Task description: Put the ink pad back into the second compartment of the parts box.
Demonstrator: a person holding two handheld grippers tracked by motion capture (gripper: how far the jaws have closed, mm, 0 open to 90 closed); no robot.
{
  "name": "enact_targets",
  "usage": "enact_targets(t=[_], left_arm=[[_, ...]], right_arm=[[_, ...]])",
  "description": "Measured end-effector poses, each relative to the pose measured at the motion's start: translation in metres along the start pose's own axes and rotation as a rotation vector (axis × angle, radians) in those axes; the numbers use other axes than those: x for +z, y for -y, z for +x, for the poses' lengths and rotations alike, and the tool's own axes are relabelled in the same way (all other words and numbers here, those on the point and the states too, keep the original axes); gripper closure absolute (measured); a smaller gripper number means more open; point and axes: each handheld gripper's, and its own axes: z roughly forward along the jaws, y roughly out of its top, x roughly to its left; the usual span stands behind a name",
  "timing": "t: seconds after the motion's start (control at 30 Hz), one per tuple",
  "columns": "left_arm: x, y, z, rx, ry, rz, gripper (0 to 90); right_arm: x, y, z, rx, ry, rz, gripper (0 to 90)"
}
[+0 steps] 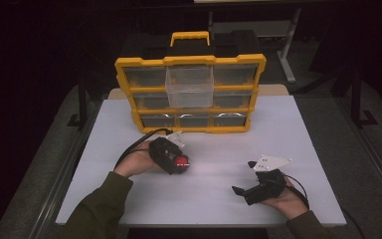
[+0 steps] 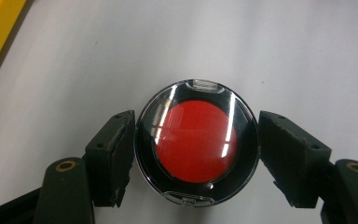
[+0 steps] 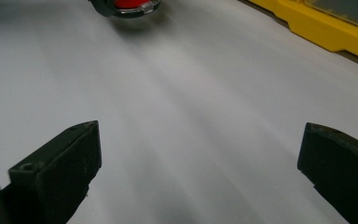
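Hidden or unclear: the contents of the organiser's shut drawers cannot be made out through their clear fronts; the far room is dark; the compact is cut off at the top edge of the right gripper view.
Container: yellow plastic drawer organiser (image 1: 190,94) with a carry handle, standing upright at the far edge of the white surface (image 1: 219,199); three rows of clear drawers.
Open drawer: clear plastic drawer (image 1: 189,87), top row, middle, pulled forward out of the frame; nothing can be made out inside it.
Held item: round black compact with a red centre and clear lid (image 2: 196,141), clamped at its sides between the two jaws of the left tool (image 2: 196,154), near the organiser's front, left of centre.
Left tool: closed on the compact, pads pressing its rim.
Right tool (image 3: 200,163): jaws spread wide, nothing between them, low over bare surface at the near right, well apart from the compact.
Obstructions: none between compact and organiser.
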Motion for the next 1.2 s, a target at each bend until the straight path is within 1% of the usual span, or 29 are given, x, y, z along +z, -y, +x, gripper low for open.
enact_targets(t=[0.3, 0.33, 0.37, 0.47, 0.5, 0.67, 0.77, 0.83, 0.87, 0.93, 0.97, 1.07, 1.2], left_arm=[[-0.02, 0.011, 0.006, -0.044, -0.019, -0.017, 29.5], [-0.02, 0.011, 0.006, -0.044, -0.019, -0.017, 29.5], [-0.024, 0.013, 0.006, -0.057, -0.021, -0.02, 29.5], [-0.028, 0.015, 0.008, -0.059, -0.019, -0.025, 29.5], [-0.032, 0.018, 0.009, -0.066, -0.017, -0.024, 29.5], [-0.039, 0.021, 0.011, -0.084, -0.017, -0.038, 29.5], [-0.044, 0.021, 0.012, -0.089, -0.019, -0.042, 29.5], [-0.051, 0.02, 0.015, -0.088, -0.018, -0.05, 29.5], [-0.051, 0.02, 0.015, -0.088, -0.018, -0.05, 29.5], [-0.058, 0.018, 0.016, -0.09, -0.017, -0.065, 29.5], [-0.058, 0.018, 0.016, -0.09, -0.017, -0.065, 29.5], [-0.065, 0.016, 0.016, -0.083, -0.017, -0.066, 29.5], [-0.075, 0.014, 0.016, -0.083, -0.021, -0.068, 29.5]], right_arm=[[0.0, 0.0, 0.001, -0.001, -0.001, 0.0, 0.0], [0.0, 0.0, 0.001, -0.001, -0.001, 0.0, 0.0], [0.0, 0.0, 0.0, 0.0, -0.001, 0.001, 0.0], [0.0, 0.0, 0.001, 0.002, 0.0, 0.002, 0.0], [0.001, 0.0, 0.001, 0.001, -0.001, 0.001, 0.0], [0.001, 0.0, 0.001, 0.001, 0.0, 0.002, 0.0], [0.001, 0.0, 0.001, 0.001, -0.001, 0.001, 0.0], [0.001, 0.0, 0.001, 0.002, -0.002, 0.002, 0.0], [0.001, 0.0, 0.001, 0.001, -0.002, 0.002, 0.0], [0.001, 0.0, 0.001, 0.001, -0.003, 0.001, 0.0], [0.001, 0.0, 0.001, 0.002, -0.002, 0.001, 0.0], [0.0, 0.0, 0.0, 0.003, -0.002, -0.001, 0.0], [0.0, 0.0, 0.0, 0.003, 0.0, -0.002, 0.0]])
